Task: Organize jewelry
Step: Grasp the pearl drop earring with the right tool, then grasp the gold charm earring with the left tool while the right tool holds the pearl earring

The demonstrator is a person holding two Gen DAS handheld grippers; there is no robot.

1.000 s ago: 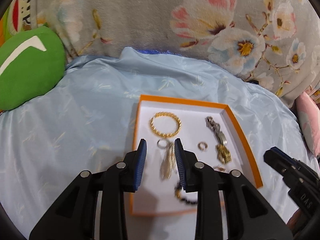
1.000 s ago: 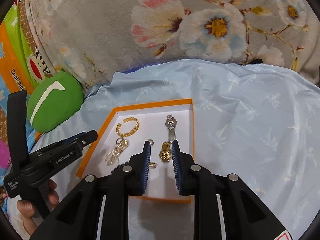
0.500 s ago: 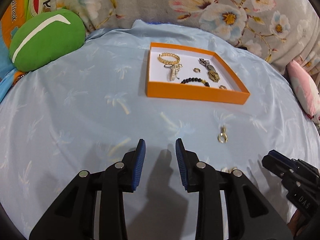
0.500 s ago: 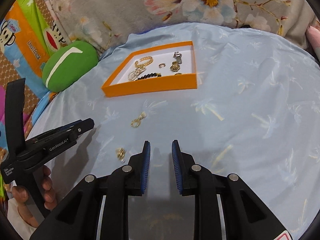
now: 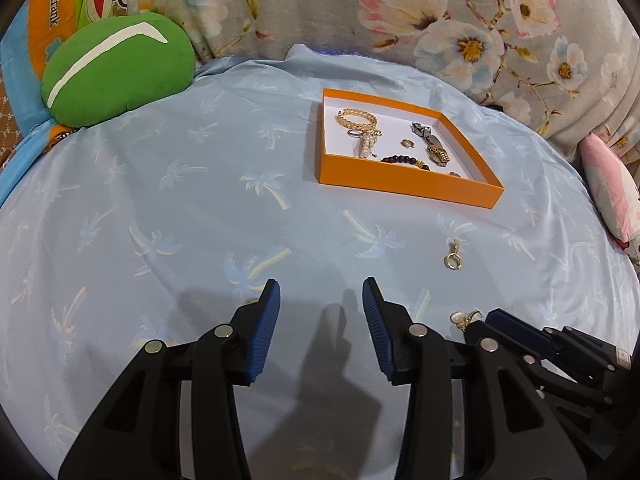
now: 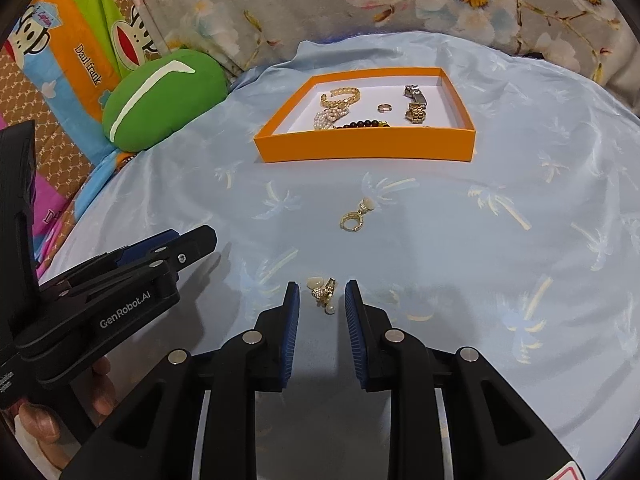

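An orange tray (image 5: 404, 189) (image 6: 360, 148) on the pale blue sheet holds a gold bracelet (image 5: 356, 117), a watch (image 6: 416, 106), a ring (image 6: 385, 107), dark beads and pearls. A gold earring (image 6: 354, 218) (image 5: 453, 258) lies loose on the sheet in front of the tray. A second pearl earring (image 6: 323, 290) (image 5: 464, 318) lies between my right gripper's (image 6: 321, 304) open fingertips. My left gripper (image 5: 320, 304) is open and empty over bare sheet, left of the right gripper.
A green cushion (image 5: 116, 68) sits at the back left. A floral fabric backrest (image 5: 440, 16) runs behind the tray. A pink pillow (image 5: 612, 188) lies at the right edge. A cartoon-print cloth (image 6: 60, 60) is on the left.
Both grippers have pulled back from above the tray toward the near side of the sheet. The right gripper now straddles the pearl earring. The left gripper's jaws have widened.
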